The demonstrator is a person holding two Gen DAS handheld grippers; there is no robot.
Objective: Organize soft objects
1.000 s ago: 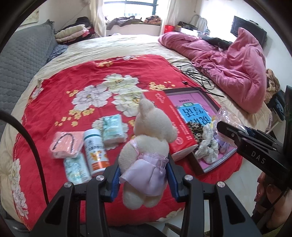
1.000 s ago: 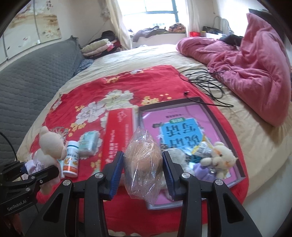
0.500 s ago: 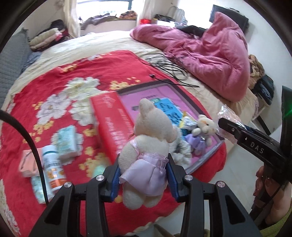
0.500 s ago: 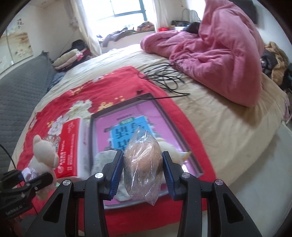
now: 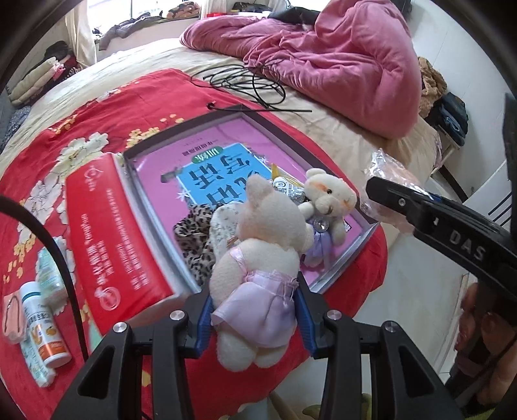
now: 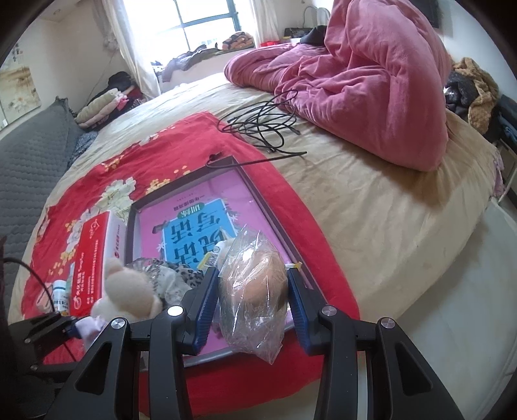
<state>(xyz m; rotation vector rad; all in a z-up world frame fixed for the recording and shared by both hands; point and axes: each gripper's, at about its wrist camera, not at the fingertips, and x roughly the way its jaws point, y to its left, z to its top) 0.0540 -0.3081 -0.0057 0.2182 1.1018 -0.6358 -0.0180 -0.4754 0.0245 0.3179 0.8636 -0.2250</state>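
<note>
Left gripper (image 5: 253,318) is clamping a cream plush bear in a lilac dress (image 5: 258,268) above the shallow pink-lined box (image 5: 339,265). Right gripper (image 6: 248,307) is squeezing a clear plastic bag of tan soft stuff (image 6: 253,290) over the box's 5 o'clock corner. Risk: crinkly bag slipping out, or the bear landing on the smaller cream bear (image 5: 326,206) at 1 o'clock and rolling off the rim.

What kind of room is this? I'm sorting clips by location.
Most likely a bedroom at home: a wide bed with a rumpled pink quilt, folded clothes piled by the window.
</note>
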